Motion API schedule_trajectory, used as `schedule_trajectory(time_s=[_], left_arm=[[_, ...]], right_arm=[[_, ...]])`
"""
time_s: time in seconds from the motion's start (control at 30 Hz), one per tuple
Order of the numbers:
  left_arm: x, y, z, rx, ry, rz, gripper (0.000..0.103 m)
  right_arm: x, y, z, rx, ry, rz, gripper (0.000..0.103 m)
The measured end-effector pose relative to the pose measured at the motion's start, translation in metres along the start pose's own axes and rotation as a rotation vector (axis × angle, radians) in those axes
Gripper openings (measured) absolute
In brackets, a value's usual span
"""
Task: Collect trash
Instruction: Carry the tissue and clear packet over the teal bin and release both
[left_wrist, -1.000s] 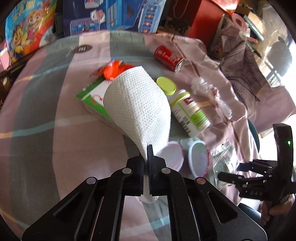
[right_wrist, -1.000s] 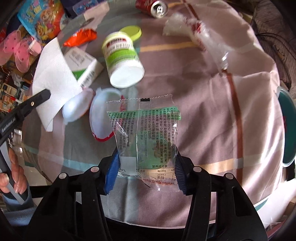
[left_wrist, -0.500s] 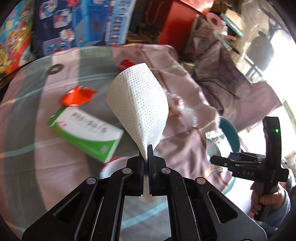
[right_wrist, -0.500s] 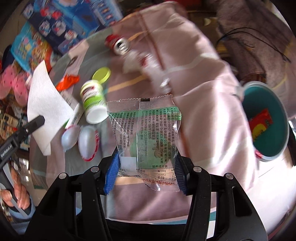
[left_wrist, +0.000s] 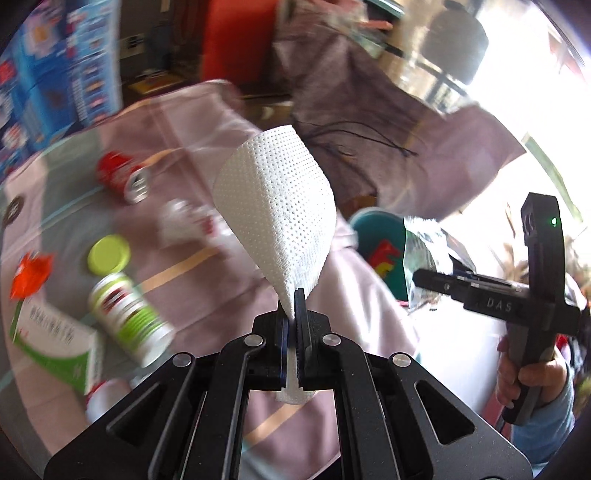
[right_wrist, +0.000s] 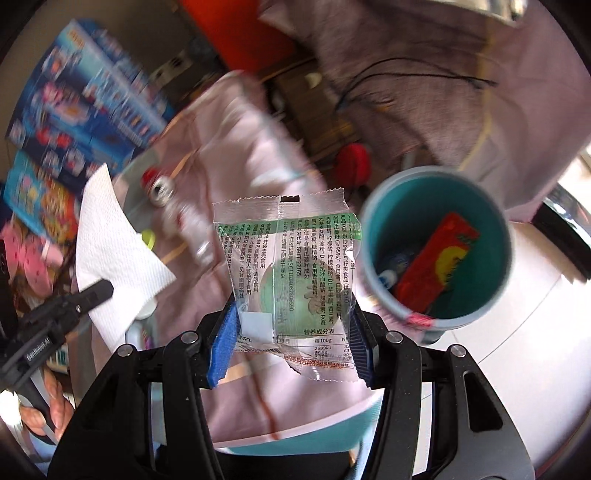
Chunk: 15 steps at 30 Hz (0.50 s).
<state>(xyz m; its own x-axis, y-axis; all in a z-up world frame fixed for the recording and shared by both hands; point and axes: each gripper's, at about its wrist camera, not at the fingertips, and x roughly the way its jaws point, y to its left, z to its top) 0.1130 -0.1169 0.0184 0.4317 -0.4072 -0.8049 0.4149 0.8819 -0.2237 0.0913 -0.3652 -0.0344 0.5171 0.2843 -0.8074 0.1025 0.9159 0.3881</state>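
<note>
My left gripper (left_wrist: 294, 295) is shut on a white paper towel (left_wrist: 275, 210), held up above the table; the towel also shows in the right wrist view (right_wrist: 110, 251). My right gripper (right_wrist: 291, 314) is shut on a clear snack wrapper (right_wrist: 288, 266) with green print, held just left of a teal trash bin (right_wrist: 436, 243) beside the table. The bin holds a red packet (right_wrist: 436, 258). In the left wrist view the bin (left_wrist: 380, 236) lies right of the towel, with the right gripper (left_wrist: 436, 280) above it.
On the pink checked tablecloth (left_wrist: 207, 288) lie a red can (left_wrist: 123, 177), a green-labelled bottle (left_wrist: 127, 317), its yellow-green lid (left_wrist: 109, 254), a green and white box (left_wrist: 55, 347), an orange wrapper (left_wrist: 31, 273) and crumpled clear plastic (left_wrist: 192, 221). Toy boxes (right_wrist: 85, 99) stand behind.
Both grippers have swung right, away from the table's middle and toward the teal bin, each with its load. The bin now sits large beside the snack wrapper.
</note>
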Motion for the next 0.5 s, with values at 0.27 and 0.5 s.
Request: schedule_trajectory(time_s=[0.27, 0.5], left_arm=[[0.057, -0.073, 0.037, 0.12, 0.068, -0.073, 0.004], [0.119, -0.121, 0.055, 0.177, 0.161, -0.122, 0.004]], right_arm=[[-0.032, -0.09, 0.025, 0.157, -0.084, -0.052, 0.051], [-0.026, -0.141, 0.031, 0.242, -0.072, -0.071, 0.051]])
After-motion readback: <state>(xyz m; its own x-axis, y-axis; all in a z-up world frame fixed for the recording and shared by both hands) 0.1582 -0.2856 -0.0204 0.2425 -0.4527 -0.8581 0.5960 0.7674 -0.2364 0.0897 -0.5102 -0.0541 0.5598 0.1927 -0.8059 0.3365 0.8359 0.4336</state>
